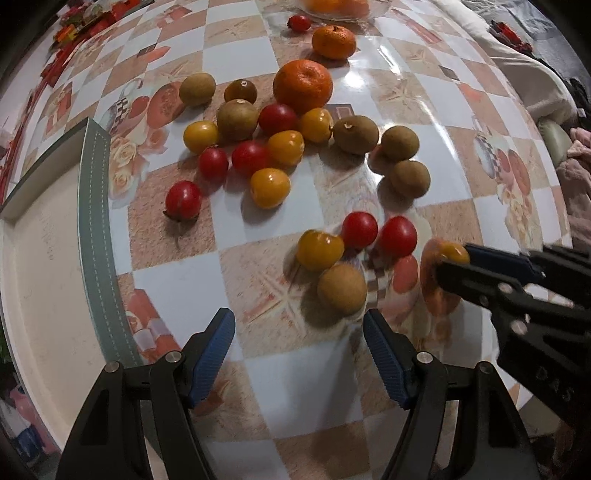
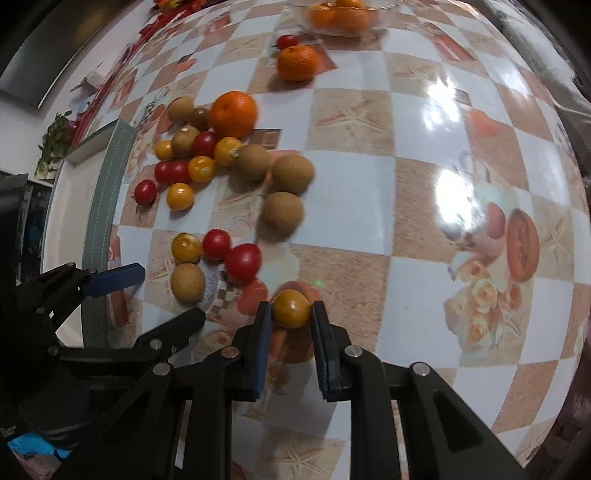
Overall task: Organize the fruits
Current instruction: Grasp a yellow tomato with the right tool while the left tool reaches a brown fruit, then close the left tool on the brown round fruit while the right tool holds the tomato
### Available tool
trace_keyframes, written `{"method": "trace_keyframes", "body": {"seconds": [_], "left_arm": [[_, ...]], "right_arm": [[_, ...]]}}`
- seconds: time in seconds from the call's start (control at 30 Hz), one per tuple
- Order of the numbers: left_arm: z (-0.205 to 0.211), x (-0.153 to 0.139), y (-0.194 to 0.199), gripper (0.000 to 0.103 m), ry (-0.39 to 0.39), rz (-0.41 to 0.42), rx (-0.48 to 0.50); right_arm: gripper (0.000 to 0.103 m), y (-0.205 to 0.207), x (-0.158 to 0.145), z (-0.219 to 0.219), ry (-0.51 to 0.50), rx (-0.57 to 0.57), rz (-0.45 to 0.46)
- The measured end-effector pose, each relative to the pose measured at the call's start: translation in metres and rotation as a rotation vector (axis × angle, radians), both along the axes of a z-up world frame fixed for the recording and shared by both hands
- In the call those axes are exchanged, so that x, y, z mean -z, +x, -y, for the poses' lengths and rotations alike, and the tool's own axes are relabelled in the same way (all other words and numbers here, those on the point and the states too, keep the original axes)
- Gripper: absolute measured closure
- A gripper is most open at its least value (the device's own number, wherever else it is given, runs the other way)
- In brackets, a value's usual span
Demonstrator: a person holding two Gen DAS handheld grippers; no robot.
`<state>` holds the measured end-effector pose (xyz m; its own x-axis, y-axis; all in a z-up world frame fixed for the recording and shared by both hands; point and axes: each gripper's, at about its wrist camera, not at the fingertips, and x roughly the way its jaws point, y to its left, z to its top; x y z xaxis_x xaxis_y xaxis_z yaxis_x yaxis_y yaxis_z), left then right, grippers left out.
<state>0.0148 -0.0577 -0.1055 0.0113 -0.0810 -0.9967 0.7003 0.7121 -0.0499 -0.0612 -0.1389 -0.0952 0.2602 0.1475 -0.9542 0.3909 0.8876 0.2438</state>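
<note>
My right gripper (image 2: 291, 314) is shut on a small yellow tomato (image 2: 291, 308) resting on the checked tablecloth; the left wrist view shows the same tomato (image 1: 453, 251) between its black fingers. My left gripper (image 1: 298, 321) hangs open above the cloth with nothing between its blue pads (image 1: 214, 354). Just ahead of it lie a kiwi (image 1: 341, 290), a yellow tomato (image 1: 319, 249) and two red tomatoes (image 1: 359, 229). Farther off is a heap of red tomatoes (image 1: 250, 158), yellow tomatoes (image 1: 269, 187), kiwis (image 1: 355, 133) and an orange (image 1: 303, 85).
A shallow white tray with a grey-green rim (image 1: 94, 221) lies at the left of the table. A glass bowl (image 2: 338, 18) holding oranges stands at the far edge, with a loose orange (image 2: 297, 62) and a red tomato (image 2: 287, 40) near it. The table's right edge curves away.
</note>
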Motion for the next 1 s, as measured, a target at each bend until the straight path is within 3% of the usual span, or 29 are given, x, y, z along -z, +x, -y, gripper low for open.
{"method": "trace_keyframes", "body": {"seconds": [0.1,0.27,0.33,0.77,0.8,0.83,1.0], "left_arm": [[0.015,0.004,0.002,0.038,0.016,0.014,-0.028],[0.043,0.005,0.008,0.055,0.042,0.026,-0.065],[0.050,0.003,0.008,0.076,0.034,0.035,-0.068],[0.013,-0.025,0.026,0.076,-0.069,0.002,-0.114],[0.010,-0.029,0.028,0.080,-0.080,-0.003,-0.123],[0.005,-0.032,0.026,0.091,-0.085,-0.005,-0.126],[-0.024,-0.049,0.033,0.091,-0.107,0.004,-0.157]], "right_arm": [[0.080,-0.004,-0.001,0.004,0.013,0.007,0.000],[0.080,-0.013,-0.006,0.009,0.027,0.012,0.008],[0.080,-0.015,-0.007,0.011,0.031,0.014,0.007],[0.080,-0.031,-0.023,0.011,0.070,0.027,0.014],[0.080,-0.030,-0.026,0.009,0.072,0.024,0.018],[0.080,-0.029,-0.029,0.007,0.073,0.020,0.020],[0.080,-0.012,-0.044,-0.010,0.077,-0.018,0.032]]}}
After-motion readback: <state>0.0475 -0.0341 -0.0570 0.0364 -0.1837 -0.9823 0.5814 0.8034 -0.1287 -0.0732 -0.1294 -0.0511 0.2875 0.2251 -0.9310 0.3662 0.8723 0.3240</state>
